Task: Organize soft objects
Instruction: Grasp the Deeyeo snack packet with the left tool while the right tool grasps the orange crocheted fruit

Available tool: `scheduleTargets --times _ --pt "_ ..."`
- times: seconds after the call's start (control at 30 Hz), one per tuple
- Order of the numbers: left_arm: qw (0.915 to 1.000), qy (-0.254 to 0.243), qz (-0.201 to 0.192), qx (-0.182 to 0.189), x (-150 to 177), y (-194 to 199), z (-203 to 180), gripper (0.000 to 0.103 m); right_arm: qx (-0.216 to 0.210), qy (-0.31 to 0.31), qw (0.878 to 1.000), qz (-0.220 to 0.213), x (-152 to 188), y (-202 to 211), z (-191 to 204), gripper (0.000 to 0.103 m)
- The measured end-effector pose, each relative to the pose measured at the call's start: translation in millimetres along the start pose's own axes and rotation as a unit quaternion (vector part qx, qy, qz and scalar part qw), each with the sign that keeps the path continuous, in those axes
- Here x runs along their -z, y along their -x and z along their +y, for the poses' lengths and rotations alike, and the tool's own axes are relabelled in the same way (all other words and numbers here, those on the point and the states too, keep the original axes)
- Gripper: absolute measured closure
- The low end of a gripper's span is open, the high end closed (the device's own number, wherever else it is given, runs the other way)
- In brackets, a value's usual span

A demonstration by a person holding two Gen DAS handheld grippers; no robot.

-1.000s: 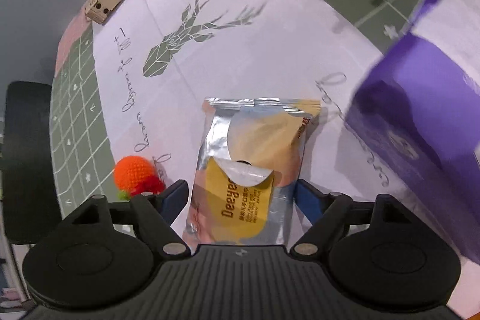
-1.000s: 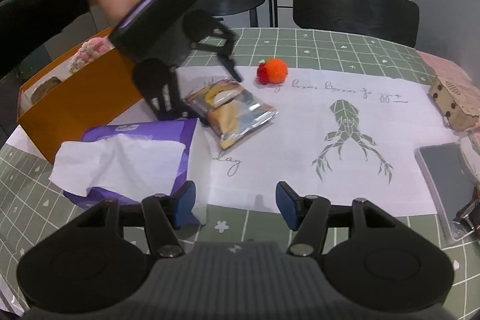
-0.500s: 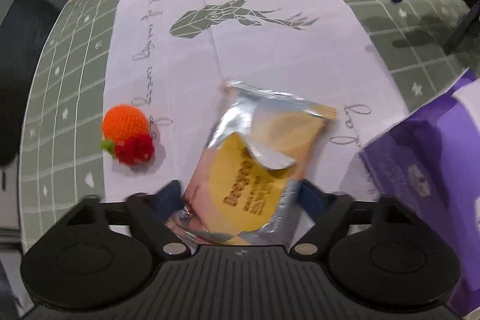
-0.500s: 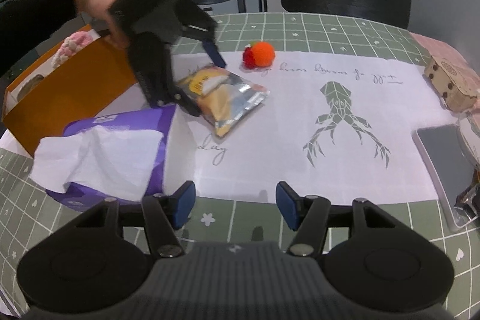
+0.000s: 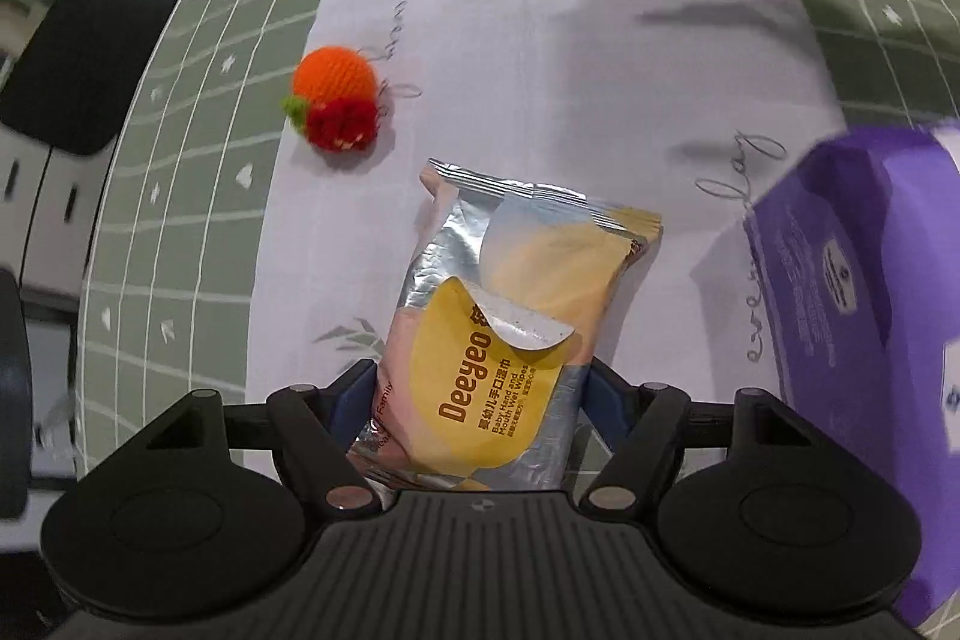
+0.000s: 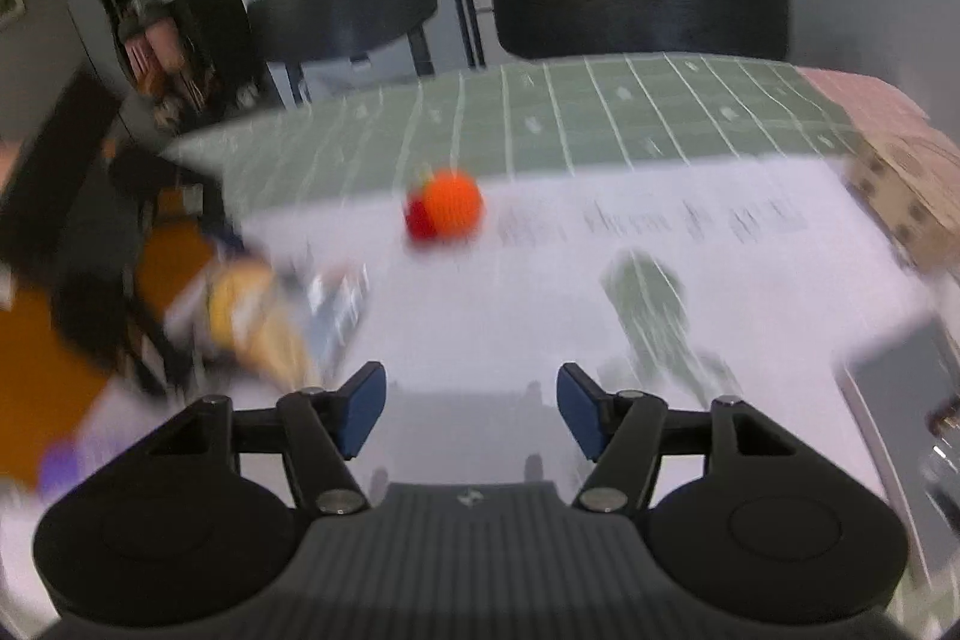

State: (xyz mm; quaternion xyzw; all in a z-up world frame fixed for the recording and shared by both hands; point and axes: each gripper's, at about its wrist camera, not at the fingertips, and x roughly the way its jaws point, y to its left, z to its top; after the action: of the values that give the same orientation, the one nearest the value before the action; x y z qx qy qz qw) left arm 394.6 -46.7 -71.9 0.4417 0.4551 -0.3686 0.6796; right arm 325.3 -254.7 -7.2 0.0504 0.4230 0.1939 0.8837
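My left gripper point(image 5: 477, 397) is shut on the near end of a yellow and silver wet-wipes pack point(image 5: 516, 316), held above the white table runner. An orange and red crocheted fruit point(image 5: 336, 106) lies on the runner beyond it, to the left. A purple tissue pack point(image 5: 870, 328) sits at the right. In the blurred right wrist view my right gripper point(image 6: 471, 409) is open and empty over the runner, with the crocheted fruit point(image 6: 447, 211) ahead of it and the wipes pack point(image 6: 264, 322) at its left.
An orange box point(image 6: 36, 352) stands at the left in the right wrist view. A wooden box point(image 6: 906, 184) and a dark phone point(image 6: 900, 400) are at the right. Two black chairs point(image 6: 636, 4) stand behind the green checked tablecloth point(image 6: 600, 112).
My left gripper has closed on the wipes pack and lifted it back toward the left. My right gripper has swept forward fast toward the crocheted fruit, blurring its view.
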Motion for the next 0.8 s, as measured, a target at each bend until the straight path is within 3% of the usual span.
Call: scheduleTargets --times 0.13,0.23,0.37,0.47,0.53,0.8 --pt "0.9998 0.004 0.015 -0.010 -4 2 -3 0.019 -0.002 0.015 1.000 0.022 -45 -47 14 0.040" --pt "0.9997 -0.003 0.019 -0.018 -6 2 -6 0.019 0.011 0.022 0.999 0.046 -64 -85 22 0.040" --pt "0.9995 -0.005 0.022 -0.022 -6 1 -9 0.019 0.022 0.021 0.998 0.047 -79 -117 28 0.040" --pt "0.9995 -0.005 0.022 -0.023 -7 2 -10 0.019 0.023 0.010 0.999 0.047 -86 -131 32 0.041" --pt "0.9995 -0.003 0.022 -0.024 -7 2 -10 0.019 0.040 0.022 0.998 0.051 -88 -139 35 0.053" --pt "0.9995 0.009 0.018 -0.025 -9 2 -11 0.021 0.046 0.039 0.997 0.058 -83 -128 30 0.056"
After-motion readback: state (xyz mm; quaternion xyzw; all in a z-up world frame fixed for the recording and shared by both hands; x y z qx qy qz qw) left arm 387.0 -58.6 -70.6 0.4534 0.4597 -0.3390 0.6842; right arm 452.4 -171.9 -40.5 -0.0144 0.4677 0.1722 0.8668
